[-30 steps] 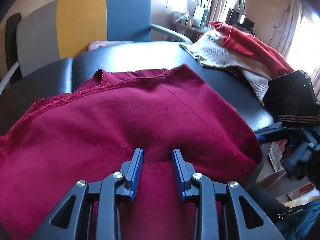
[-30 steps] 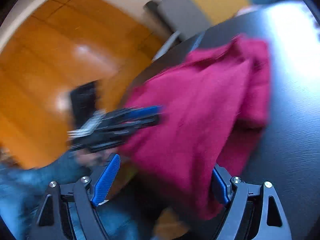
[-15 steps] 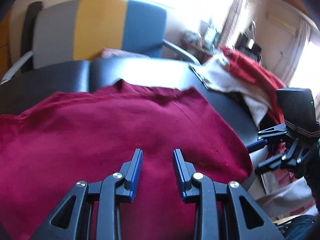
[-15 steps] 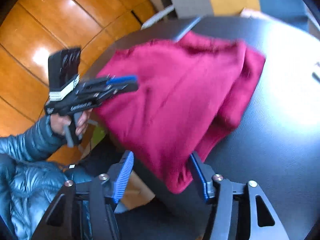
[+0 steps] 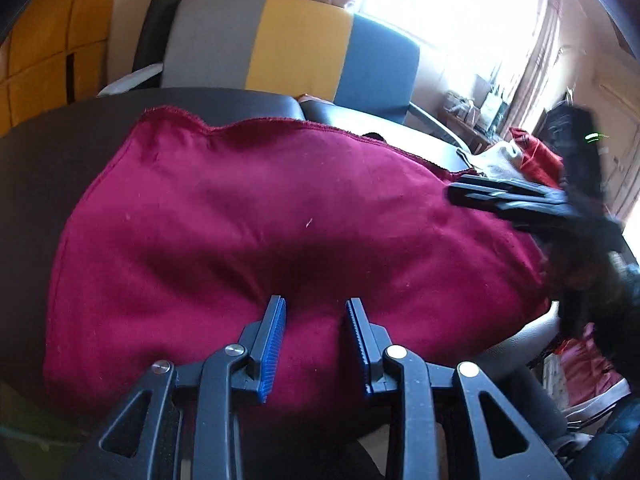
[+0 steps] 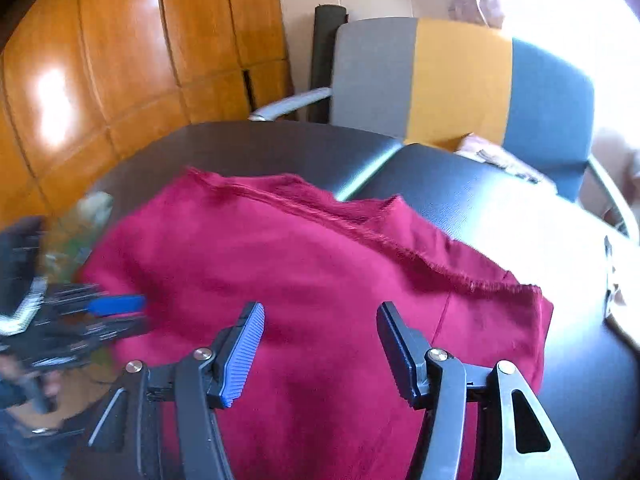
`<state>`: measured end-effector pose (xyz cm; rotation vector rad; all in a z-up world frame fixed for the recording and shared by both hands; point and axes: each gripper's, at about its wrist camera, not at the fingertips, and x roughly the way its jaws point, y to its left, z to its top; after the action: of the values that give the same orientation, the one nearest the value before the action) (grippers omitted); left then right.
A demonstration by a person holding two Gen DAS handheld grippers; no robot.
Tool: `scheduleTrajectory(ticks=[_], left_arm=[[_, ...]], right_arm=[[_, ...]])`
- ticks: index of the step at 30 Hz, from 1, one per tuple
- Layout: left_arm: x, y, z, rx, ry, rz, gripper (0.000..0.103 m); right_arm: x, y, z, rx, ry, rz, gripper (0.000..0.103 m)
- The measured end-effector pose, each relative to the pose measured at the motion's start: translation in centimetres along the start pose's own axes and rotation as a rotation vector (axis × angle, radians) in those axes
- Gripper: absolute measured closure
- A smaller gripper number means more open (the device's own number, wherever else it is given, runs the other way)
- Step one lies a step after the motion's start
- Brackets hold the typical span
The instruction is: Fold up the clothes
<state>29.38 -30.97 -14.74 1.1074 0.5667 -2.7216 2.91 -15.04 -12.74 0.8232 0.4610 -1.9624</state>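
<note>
**Crimson cloth gripped at the table's near edge**

Dark tabletop fills the foreground. Left gripper pinches a bunched fold of the crimson cloth at its near edge. Right gripper stands over the cloth's right part with jaws partly apart; whether they press it, I cannot tell. Beyond, a grey, yellow and blue chair faces the table.

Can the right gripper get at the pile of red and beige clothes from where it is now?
Probably not directly. The right gripper sits over the maroon cloth, facing the chair. The clothes pile lies off to its side, outside its own view, so it would have to turn first.
</note>
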Motion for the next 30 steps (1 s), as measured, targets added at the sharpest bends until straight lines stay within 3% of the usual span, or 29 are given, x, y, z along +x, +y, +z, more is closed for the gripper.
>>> scheduleTrajectory(ticks=[1,5,9,11,15,18,20,21,26,30], left_arm=[[-0.1,0.1,0.0,-0.009,0.002,-0.002,0.072],[-0.7,0.9,0.3,-0.062,0.007,-0.018,0.073],[-3.7,4.4,1.7,-0.204,-0.082,-0.008,0.073],[-5.1,6.7,2.5,-0.254,-0.113,0.047,0.073],[-6.2,10.2,3.3,-0.265,-0.097,0.114,0.071],[-4.9,10.8,2.8,-0.25,-0.018,0.084,0.072],[-4.3,10.9,2.0,-0.236,0.03,0.102,0.095],[-4.2,11.0,1.6,-0.231,0.046,0.112,0.096],[-4.4,11.4,0.5,-0.213,0.077,0.116,0.096],[-5.2,12.3,2.9,-0.247,0.0,0.042,0.079]], right_arm=[[1.1,-0.3,-0.3,-0.003,0.021,-0.033,0.043],[1.4,-1.3,-1.4,0.021,-0.026,-0.012,0.042],[1.4,-2.0,-1.4,0.031,-0.031,0.009,0.039],[1.8,-2.2,-1.4,0.046,-0.032,0.026,0.038],[1.9,-1.9,-1.5,0.051,-0.035,0.037,0.036],[1.9,-1.6,-1.5,0.051,-0.036,0.04,0.035],[2.0,-1.6,-1.4,0.05,-0.036,0.04,0.035],[2.1,-1.6,-1.4,0.048,-0.036,0.039,0.035],[2.1,-1.4,-1.4,0.039,-0.035,0.052,0.033],[2.0,-1.5,-1.3,0.04,-0.034,0.053,0.033]])
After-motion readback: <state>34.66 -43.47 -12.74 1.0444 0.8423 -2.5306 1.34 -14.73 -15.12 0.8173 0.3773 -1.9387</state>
